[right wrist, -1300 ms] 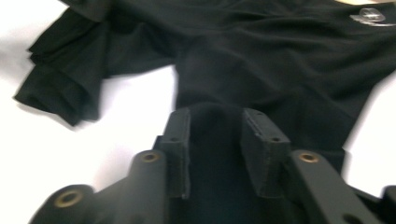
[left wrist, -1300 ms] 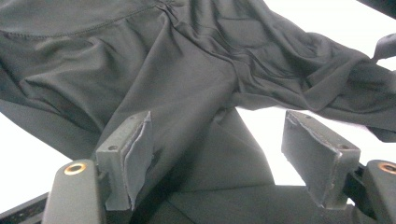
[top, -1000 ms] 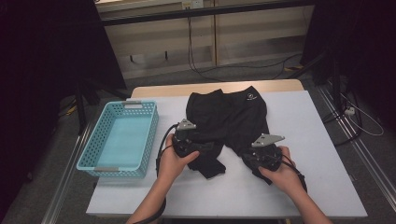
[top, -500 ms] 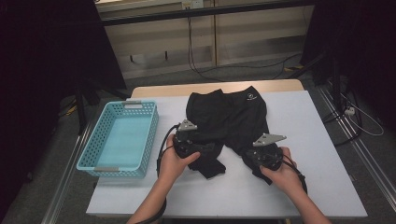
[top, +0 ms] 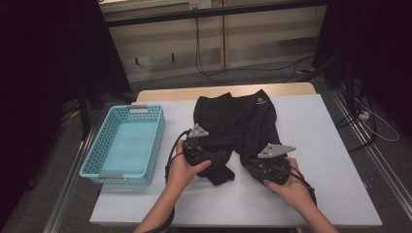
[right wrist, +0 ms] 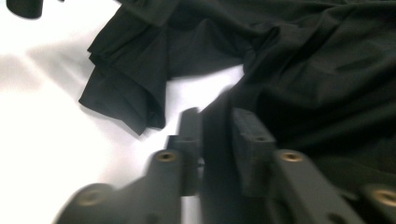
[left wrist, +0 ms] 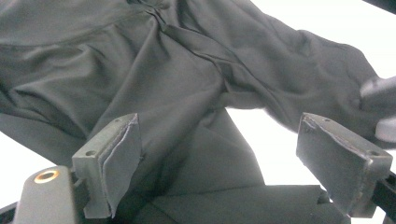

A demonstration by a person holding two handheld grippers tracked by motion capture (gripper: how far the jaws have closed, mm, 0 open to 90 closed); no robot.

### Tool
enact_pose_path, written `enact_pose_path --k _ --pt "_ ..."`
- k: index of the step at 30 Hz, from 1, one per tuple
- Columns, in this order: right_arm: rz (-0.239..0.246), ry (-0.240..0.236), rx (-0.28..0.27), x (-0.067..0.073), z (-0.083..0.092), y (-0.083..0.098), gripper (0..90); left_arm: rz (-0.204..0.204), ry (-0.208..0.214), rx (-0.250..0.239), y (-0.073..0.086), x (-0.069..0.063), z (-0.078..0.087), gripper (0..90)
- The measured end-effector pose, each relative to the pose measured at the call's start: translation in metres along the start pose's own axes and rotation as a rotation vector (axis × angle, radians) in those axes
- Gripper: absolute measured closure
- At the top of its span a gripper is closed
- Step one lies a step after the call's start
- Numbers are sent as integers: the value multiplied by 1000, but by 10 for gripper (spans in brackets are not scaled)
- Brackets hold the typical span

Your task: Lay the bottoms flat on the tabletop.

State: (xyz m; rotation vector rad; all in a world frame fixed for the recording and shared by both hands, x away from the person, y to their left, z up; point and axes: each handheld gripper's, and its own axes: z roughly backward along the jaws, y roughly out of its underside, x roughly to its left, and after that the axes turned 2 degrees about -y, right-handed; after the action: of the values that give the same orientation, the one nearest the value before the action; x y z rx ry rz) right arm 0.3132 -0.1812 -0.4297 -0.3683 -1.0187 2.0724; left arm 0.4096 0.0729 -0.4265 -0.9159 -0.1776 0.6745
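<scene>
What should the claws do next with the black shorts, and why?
Probably close the left claw on the near leg of the black shorts. Its jaws have just been opening and stand wide apart with cloth lying between them, not pinched. The right claw has a fold of the other leg between its narrow jaws. With both legs held, the shorts could be folded or carried toward the blue basket.

The shorts (top: 235,128) lie on the table (top: 320,145), right of the basket (top: 125,144), which sits at the table's left edge; the left gripper (top: 209,154) rests on one near leg, the right gripper (top: 260,170) on the other.
</scene>
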Motion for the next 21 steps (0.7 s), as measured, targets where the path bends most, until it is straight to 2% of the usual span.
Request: enact_pose_path --k 3,5,9,11,15,18,20,21 --pt "-36 34 -50 -12 12 0 569 -2 2 4 0 0 -1 148" --pt "-64 88 -73 -24 20 2 535 -8 1 10 1 0 -1 153" --pt "-147 222 -67 -56 30 14 517 -8 -2 12 1 0 -1 158" --pt "-197 268 -55 -70 31 22 527 -7 -4 12 0 1 -1 162" --pt "-237 311 -18 -86 25 30 546 -2 -3 16 1 2 -3 164" --pt "-274 290 11 -91 17 33 579 1 -3 19 2 2 -4 166" --pt "-269 280 49 -92 10 34 599 -2 -3 19 2 2 -3 167" --pt "-260 291 47 -91 8 35 633 1 -2 18 2 2 -3 167"
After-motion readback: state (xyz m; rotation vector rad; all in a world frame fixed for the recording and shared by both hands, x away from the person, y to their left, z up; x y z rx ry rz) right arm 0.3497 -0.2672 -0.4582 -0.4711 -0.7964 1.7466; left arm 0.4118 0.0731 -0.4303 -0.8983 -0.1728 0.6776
